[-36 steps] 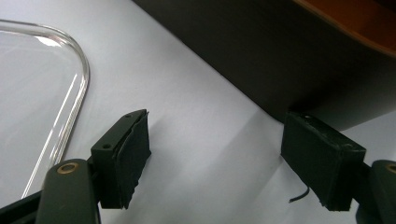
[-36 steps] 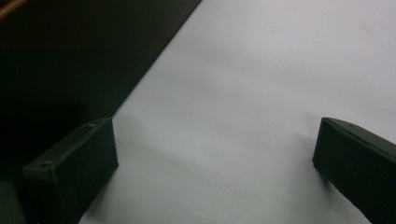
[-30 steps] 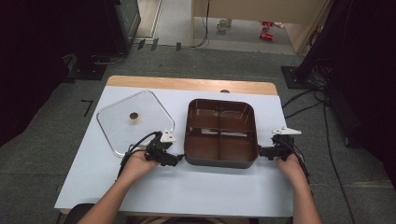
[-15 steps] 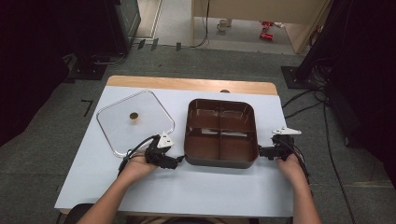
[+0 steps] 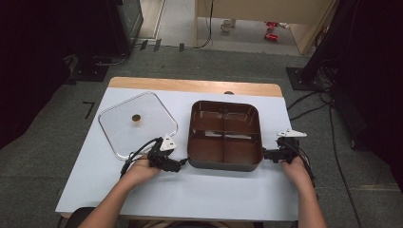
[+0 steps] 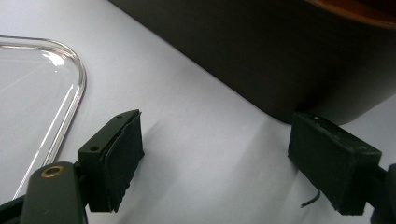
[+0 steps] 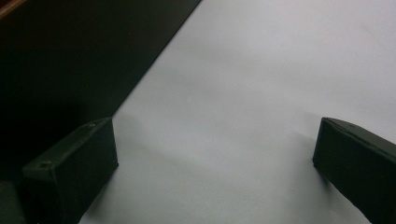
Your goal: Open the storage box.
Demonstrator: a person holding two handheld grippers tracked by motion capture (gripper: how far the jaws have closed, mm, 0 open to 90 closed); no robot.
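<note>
The white table (image 5: 204, 194) carries everything, with a bare wooden strip along its far edge. The largest thing on it is the brown tray (image 5: 225, 135), a square dish with rounded corners, sitting right of the table's centre, nearer the right edge than the left. Ridges divide it into 4 compartments, 2 far and 2 near, and all 4 show nothing but their brown floors. Its sides run square to the table's edges; being nearly square, it has no clear long axis. In the left gripper view its dark outer wall (image 6: 280, 60) fills the top, rounding off at a corner.

Left of the tray, toward the far left corner, lies the clear lid (image 5: 137, 124), flat, turned so its corners point at the table's edges. A small brass-coloured knob (image 5: 136, 118) sits at its middle. Its rounded rim (image 6: 70, 79) shows in the left gripper view.

The left gripper (image 5: 177, 166) rests just off the tray's near left corner, jaws spread wide over bare table, gripping nothing; one jaw sits close by the tray's wall. The right gripper (image 5: 266, 154) lies at the tray's near right corner, jaws likewise wide apart and empty, the tray wall (image 7: 70, 56) just beside one jaw.
</note>
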